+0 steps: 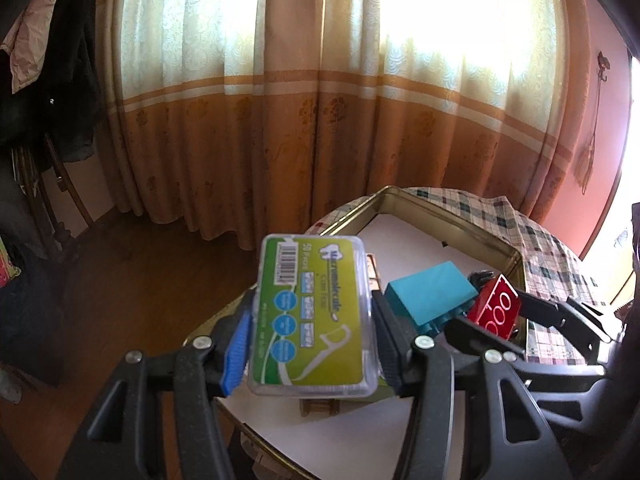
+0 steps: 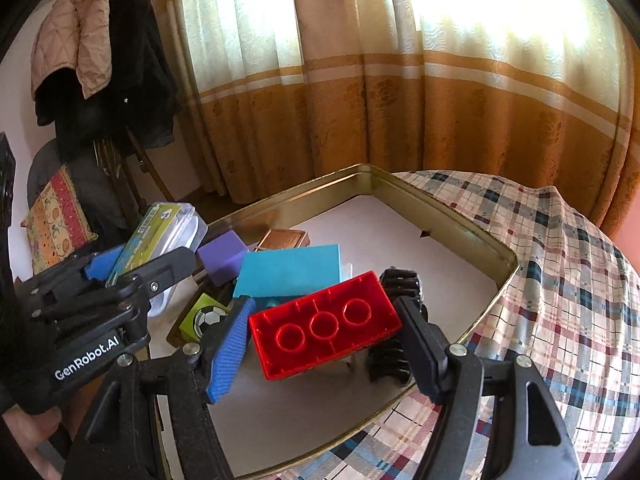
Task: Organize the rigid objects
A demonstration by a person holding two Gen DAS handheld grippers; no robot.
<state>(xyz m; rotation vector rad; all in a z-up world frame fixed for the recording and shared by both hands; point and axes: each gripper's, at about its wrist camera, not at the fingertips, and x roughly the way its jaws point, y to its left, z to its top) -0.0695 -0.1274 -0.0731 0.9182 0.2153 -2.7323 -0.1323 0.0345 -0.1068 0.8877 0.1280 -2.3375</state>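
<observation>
My left gripper (image 1: 310, 334) is shut on a clear floss-pick box (image 1: 312, 316) with a green label, held above the near left corner of a gold tin tray (image 1: 448, 216). It also shows in the right wrist view (image 2: 160, 236). My right gripper (image 2: 324, 328) is shut on a red building brick (image 2: 324, 326), hollow side up, held over the tray (image 2: 472, 236). In the tray lie a teal block (image 2: 288, 266), a purple block (image 2: 224, 256), a green football cube (image 2: 204, 318), a copper-coloured tin (image 2: 282, 238) and a black ribbed piece (image 2: 396, 280).
The tray sits on a plaid cloth (image 2: 560, 280) over a round table. Orange and cream curtains (image 2: 360, 100) hang behind. A chair with coats (image 2: 104, 60) and a patterned cushion (image 2: 56, 220) stands to the left. The wooden floor (image 1: 132, 264) lies below.
</observation>
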